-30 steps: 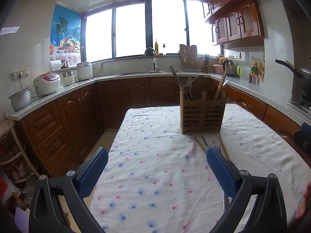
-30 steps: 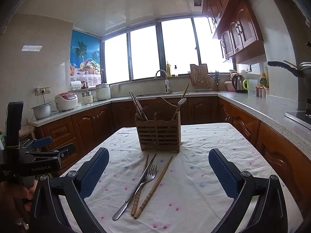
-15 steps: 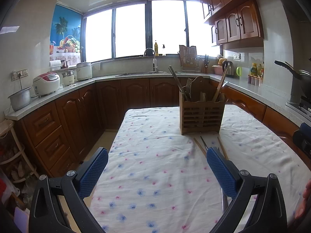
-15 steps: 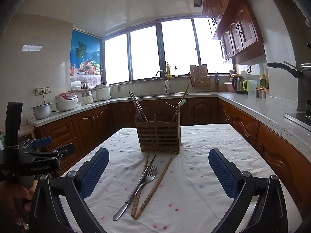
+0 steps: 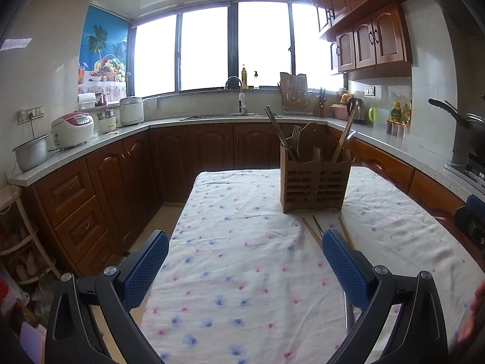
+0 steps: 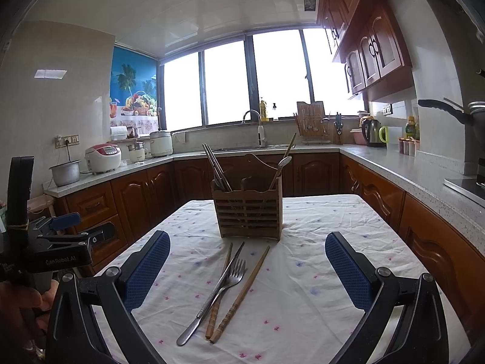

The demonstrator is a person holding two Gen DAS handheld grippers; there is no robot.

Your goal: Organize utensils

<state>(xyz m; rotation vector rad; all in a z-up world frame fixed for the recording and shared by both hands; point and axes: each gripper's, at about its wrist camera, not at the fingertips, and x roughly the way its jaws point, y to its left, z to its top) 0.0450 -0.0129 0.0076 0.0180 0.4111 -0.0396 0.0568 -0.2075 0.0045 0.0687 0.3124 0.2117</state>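
Observation:
A wooden slatted utensil holder stands upright on the table with chopsticks, a spoon and a fork sticking out; it also shows in the left wrist view. In front of it lie a metal fork and two wooden chopsticks. My right gripper is open and empty, held above the table with the fork and chopsticks between its fingers. My left gripper is open and empty over bare cloth; the chopsticks lie partly hidden behind its right finger.
The table wears a white floral cloth. Brown cabinets and a grey counter run around the room, with rice cookers, a sink tap and a kettle. The left gripper's body shows at the left of the right wrist view.
Both grippers have drifted only slightly; the holder sits a touch lower and nearer in the right wrist view. Nothing was grasped or moved.

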